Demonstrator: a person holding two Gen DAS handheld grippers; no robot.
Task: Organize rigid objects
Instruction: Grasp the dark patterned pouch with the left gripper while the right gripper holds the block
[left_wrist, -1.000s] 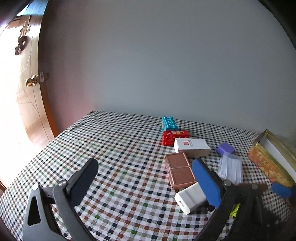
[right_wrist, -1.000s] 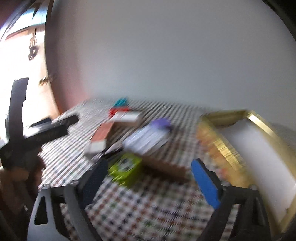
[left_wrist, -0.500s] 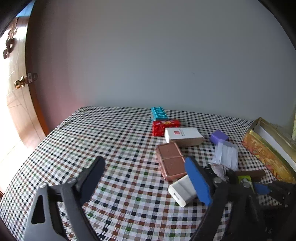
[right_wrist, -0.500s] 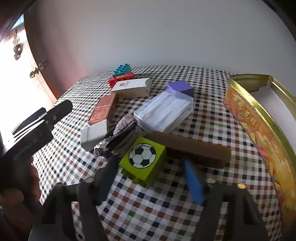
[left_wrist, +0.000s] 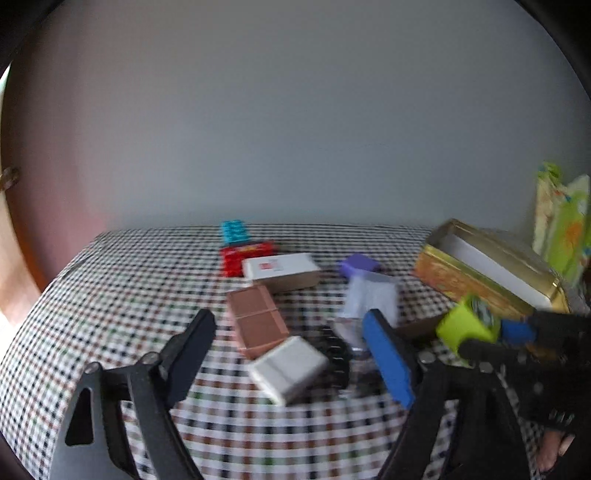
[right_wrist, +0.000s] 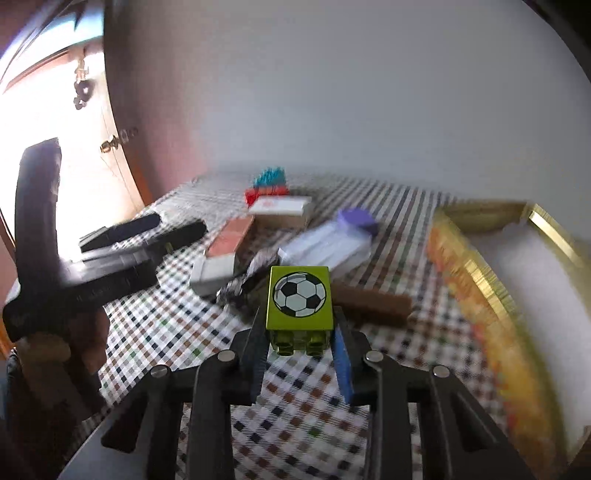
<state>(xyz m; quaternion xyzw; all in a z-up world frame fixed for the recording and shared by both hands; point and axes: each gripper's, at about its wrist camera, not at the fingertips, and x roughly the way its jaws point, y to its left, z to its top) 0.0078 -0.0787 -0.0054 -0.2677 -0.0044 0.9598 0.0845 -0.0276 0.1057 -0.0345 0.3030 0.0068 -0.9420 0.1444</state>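
Gripping a lime block with a football printed on top, the right gripper sat at lower centre of its own view, its jaws having just closed until both pads pressed the block's sides. The block was lifted clear of the checked cloth; in the left view it appeared at right centre, held in front of the gold tin.

The left gripper filled the bottom of its view, its jaws having just narrowed somewhat but still well apart, with nothing pressed between them. A white box lay on the cloth in the gap between the fingers, touched by neither pad as far as the blur allowed.

Above it in the frame lay a pink case, then a white carton, and behind that a red brick with a teal brick beyond it. To the right of centre were a clear box and a purple cap at its far end. A brown bar lay just behind the held block in the right view, with a crumpled dark wrapper to its left.

The tin stood open at the right edge, its lining white. A gloved hand held the right gripper at lower right of the left view.
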